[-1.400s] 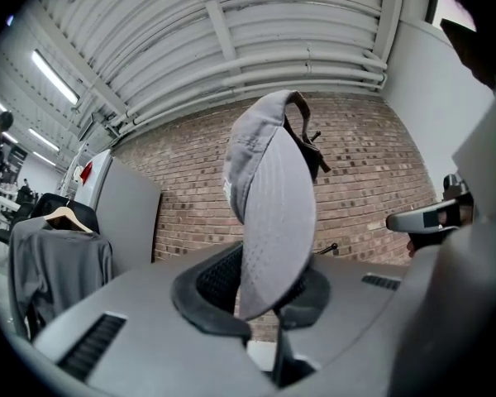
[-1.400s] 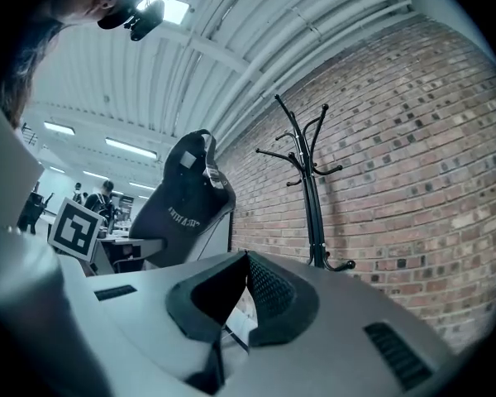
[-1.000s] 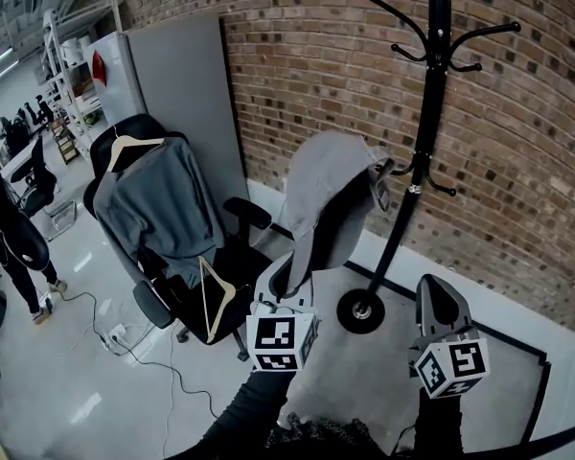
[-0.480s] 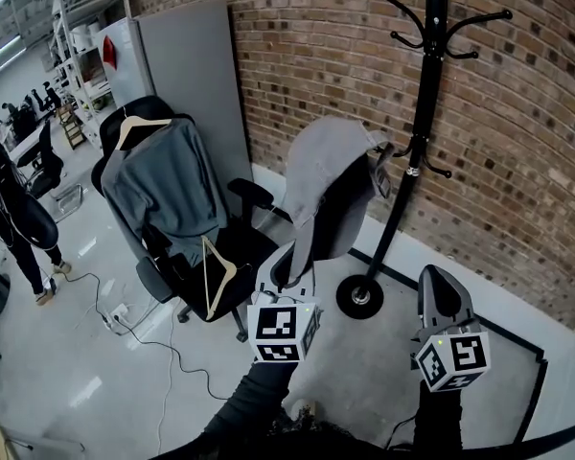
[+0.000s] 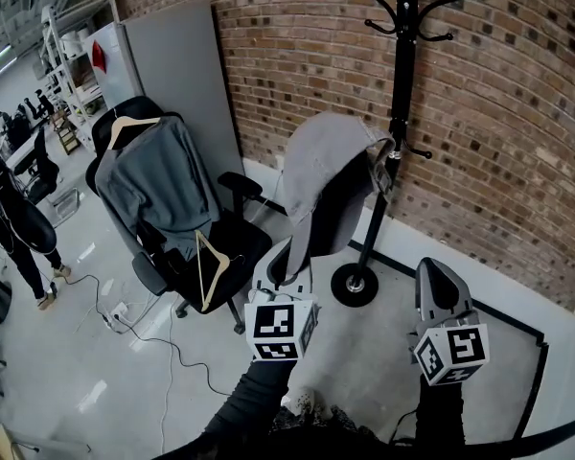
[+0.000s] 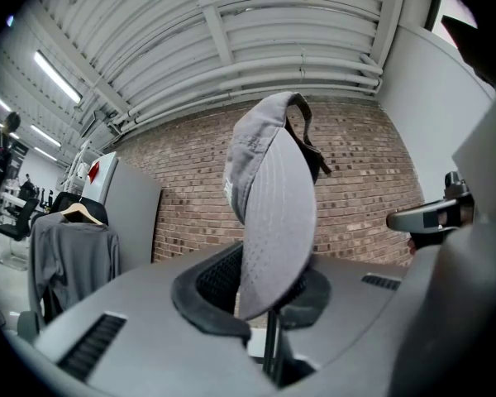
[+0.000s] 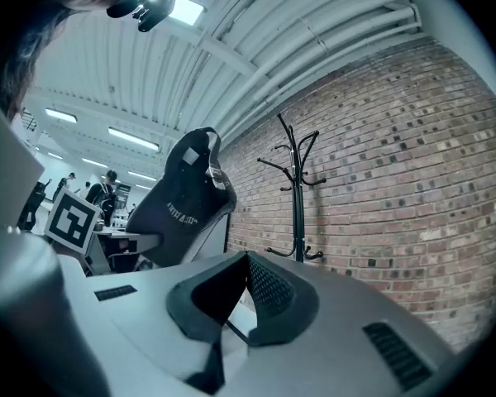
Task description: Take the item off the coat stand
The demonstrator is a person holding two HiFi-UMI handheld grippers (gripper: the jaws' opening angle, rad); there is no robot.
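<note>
At the far left, an office chair (image 5: pixel 216 257) draped with a grey garment (image 5: pixel 158 185), no part of the job. Next, the left gripper (image 6: pixel 269 304), fingers (image 6: pixel 202 292) pinched tight on the brim of the grey cap (image 6: pixel 273 213), crown up, clear of every hook. Right of it, the coat stand (image 5: pixel 399 75) against the brick wall, hooks bare. Last, the right gripper (image 7: pixel 244 292), fingers closed together on nothing. Likely stage: item off, being carried away. Needs next: a steady hold and somewhere to set the cap down. No container in sight.
</note>
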